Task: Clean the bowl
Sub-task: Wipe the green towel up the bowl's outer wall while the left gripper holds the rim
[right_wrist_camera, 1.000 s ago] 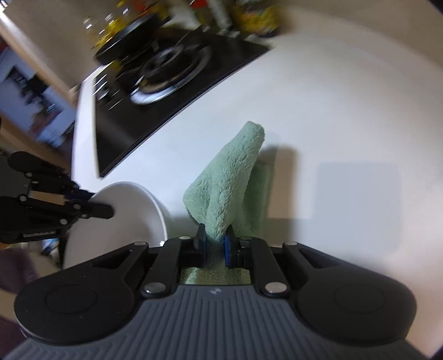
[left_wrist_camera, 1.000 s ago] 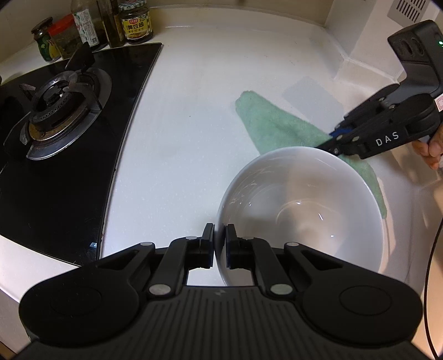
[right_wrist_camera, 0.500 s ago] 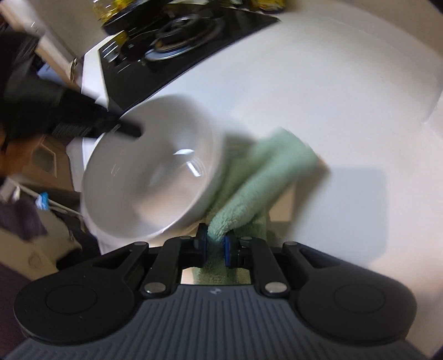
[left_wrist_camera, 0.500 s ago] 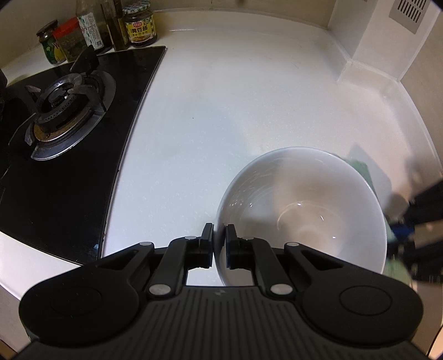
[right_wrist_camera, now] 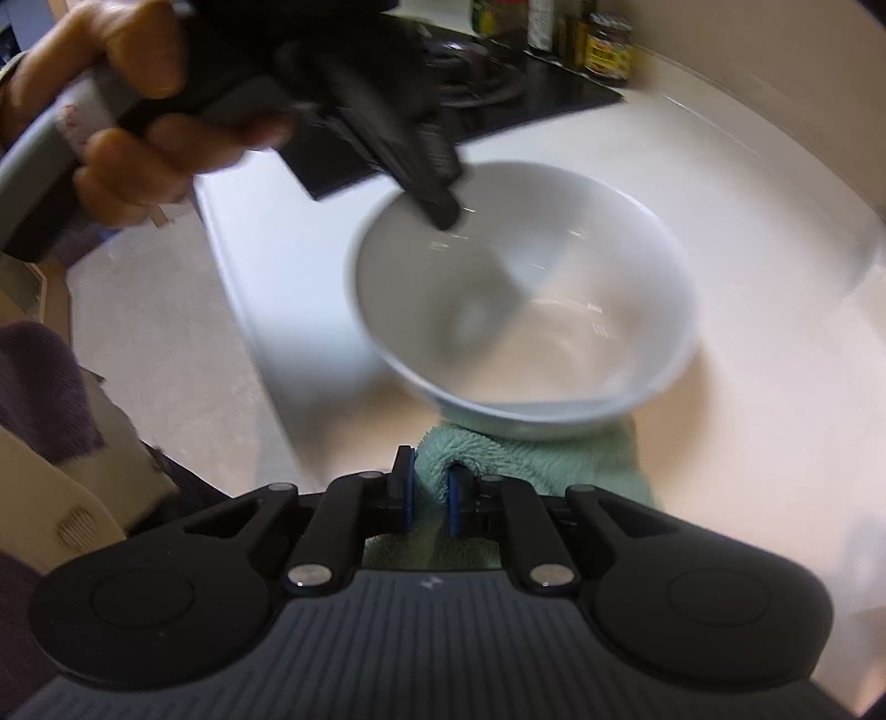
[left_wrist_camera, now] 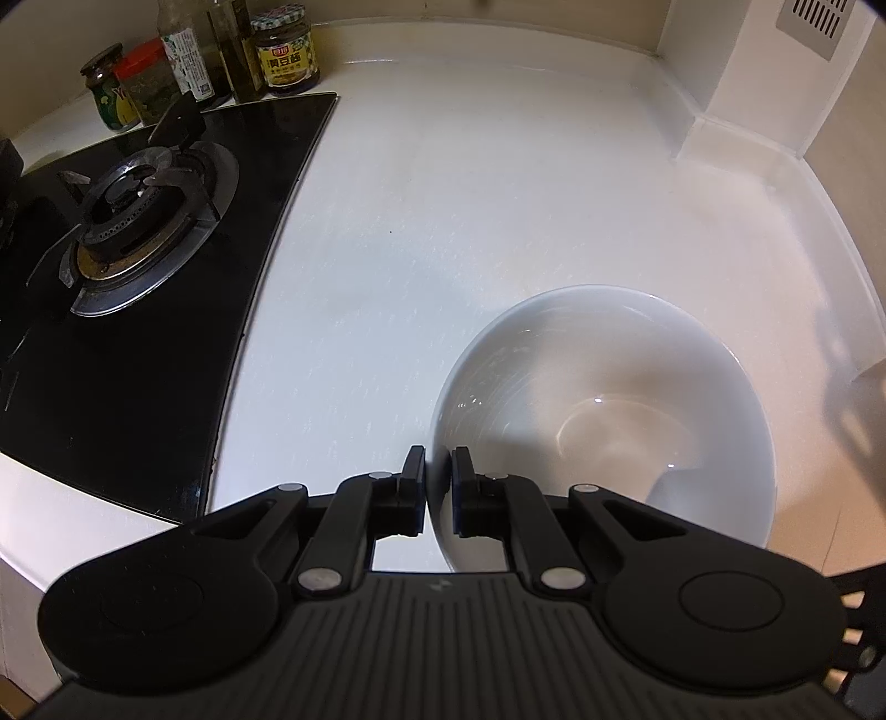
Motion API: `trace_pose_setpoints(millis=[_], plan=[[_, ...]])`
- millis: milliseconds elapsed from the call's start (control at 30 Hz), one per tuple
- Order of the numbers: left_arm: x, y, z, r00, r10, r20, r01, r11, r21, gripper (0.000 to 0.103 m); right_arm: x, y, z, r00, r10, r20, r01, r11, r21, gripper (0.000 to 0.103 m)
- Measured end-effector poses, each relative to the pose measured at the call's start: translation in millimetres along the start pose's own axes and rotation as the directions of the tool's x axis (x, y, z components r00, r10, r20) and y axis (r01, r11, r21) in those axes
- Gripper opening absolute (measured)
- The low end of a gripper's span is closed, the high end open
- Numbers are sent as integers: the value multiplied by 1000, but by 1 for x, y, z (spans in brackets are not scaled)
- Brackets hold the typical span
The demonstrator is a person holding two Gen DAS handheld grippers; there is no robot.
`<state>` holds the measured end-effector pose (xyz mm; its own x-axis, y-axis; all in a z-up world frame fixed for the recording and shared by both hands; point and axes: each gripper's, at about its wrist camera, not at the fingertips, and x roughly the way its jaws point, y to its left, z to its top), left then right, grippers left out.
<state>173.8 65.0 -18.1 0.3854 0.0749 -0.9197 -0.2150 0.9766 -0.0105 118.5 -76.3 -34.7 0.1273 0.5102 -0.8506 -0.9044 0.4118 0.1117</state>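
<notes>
One white bowl point(left_wrist_camera: 603, 410) is pinched at its near rim by the left gripper point(left_wrist_camera: 438, 487), one finger inside the wall and one outside. One green cloth point(right_wrist_camera: 531, 459) is clamped in the nearly closed right gripper point(right_wrist_camera: 431, 501), just beside the bowl's outer wall. Open white desk point(left_wrist_camera: 470, 194) is seen beyond the bowl. One black hob point(left_wrist_camera: 138, 266) is bordered at the left, with five jars point(left_wrist_camera: 285, 50) behind it.

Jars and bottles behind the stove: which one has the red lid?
The squat jar, second from the left. Its lid is red; the jar to its left has a dark lid, the yellow-labelled jar a checked one.
</notes>
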Motion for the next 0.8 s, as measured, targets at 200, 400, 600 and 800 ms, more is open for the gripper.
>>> trace_pose_setpoints(millis=[200, 400, 600, 800], plan=[[0, 2, 0, 1000, -13, -4, 13, 1000, -10, 6, 9, 15, 4, 984, 46, 173, -73, 985, 154, 9], [1, 6, 1, 998, -49, -25, 48, 999, -20, 7, -22, -9, -31, 957, 14, 291, -122, 927, 356, 8], [0, 2, -1, 999, -40, -16, 41, 999, 25, 7, -71, -58, -38, 964, -213, 161, 165, 948, 271, 8], [1, 3, -2, 999, -47, -4, 48, 998, 51, 8, -47, -97, 26, 964, -246, 97, 260, 951, -165, 8]])
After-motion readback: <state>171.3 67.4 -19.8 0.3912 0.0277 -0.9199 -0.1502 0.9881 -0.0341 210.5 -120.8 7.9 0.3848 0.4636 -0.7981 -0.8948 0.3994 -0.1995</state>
